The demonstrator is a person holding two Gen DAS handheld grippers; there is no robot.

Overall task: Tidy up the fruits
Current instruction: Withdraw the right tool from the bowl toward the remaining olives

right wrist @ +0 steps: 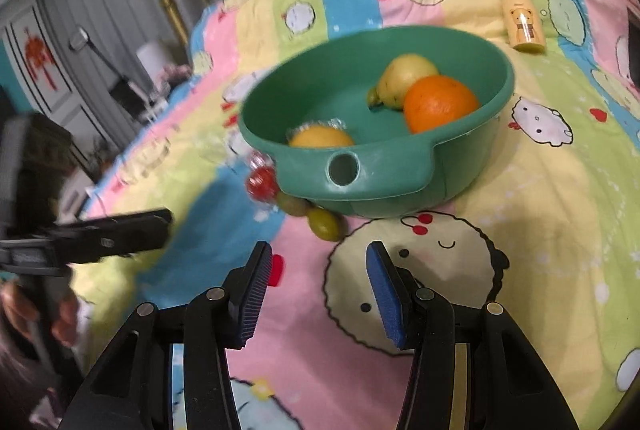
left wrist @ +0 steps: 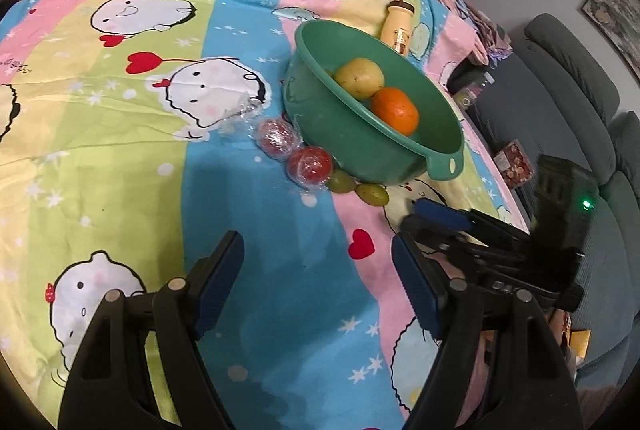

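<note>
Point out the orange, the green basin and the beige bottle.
orange (right wrist: 440, 103), right wrist view, middle of its peel.
green basin (right wrist: 384, 169), right wrist view, near rim beside the handle hole.
beige bottle (right wrist: 520, 19), right wrist view, middle of its body, lying on the cloth.

A bed under a striped cartoon sheet carries a green bowl. Touching its near side lie two wrapped red fruits and two green ones. A yellow bottle lies just behind the bowl.
</note>
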